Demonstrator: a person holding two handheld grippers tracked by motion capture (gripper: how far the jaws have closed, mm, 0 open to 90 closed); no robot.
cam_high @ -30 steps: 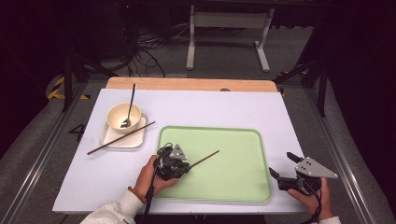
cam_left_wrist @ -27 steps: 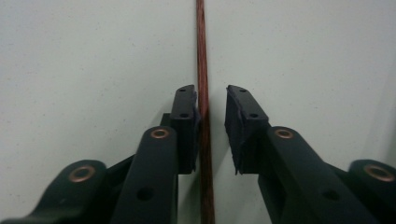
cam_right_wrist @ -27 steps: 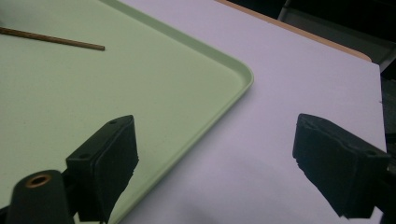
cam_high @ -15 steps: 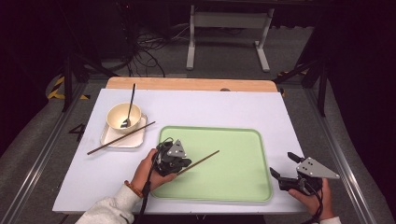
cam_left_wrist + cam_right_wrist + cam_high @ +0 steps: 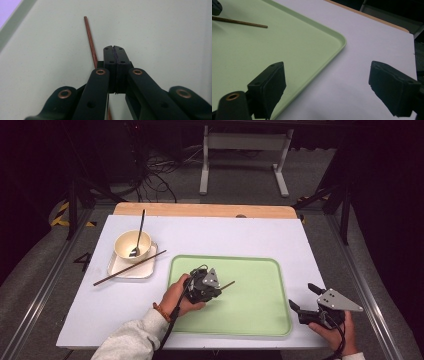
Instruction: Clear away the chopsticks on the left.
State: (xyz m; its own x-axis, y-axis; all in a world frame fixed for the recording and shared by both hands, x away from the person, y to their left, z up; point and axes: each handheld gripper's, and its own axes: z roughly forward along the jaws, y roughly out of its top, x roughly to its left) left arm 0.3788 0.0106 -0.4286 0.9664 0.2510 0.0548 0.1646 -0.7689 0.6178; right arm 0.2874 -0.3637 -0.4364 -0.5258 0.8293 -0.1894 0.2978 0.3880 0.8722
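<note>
Chopstick (image 5: 90,40) lies on green tray (image 5: 250,320) beside left gripper (image 5: 115,48)'s clenched, empty jaws, right gripper (image 5: 332,82) gaping idle; lifting now risks leaving it behind.

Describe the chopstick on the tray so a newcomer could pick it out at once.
Start at the green tray on the white table. Near its left side, the left gripper hangs over a thin brown chopstick, whose tip pokes out to the gripper's right. Its twin lies off the tray, propped across the white plate beside the bowl.
</note>
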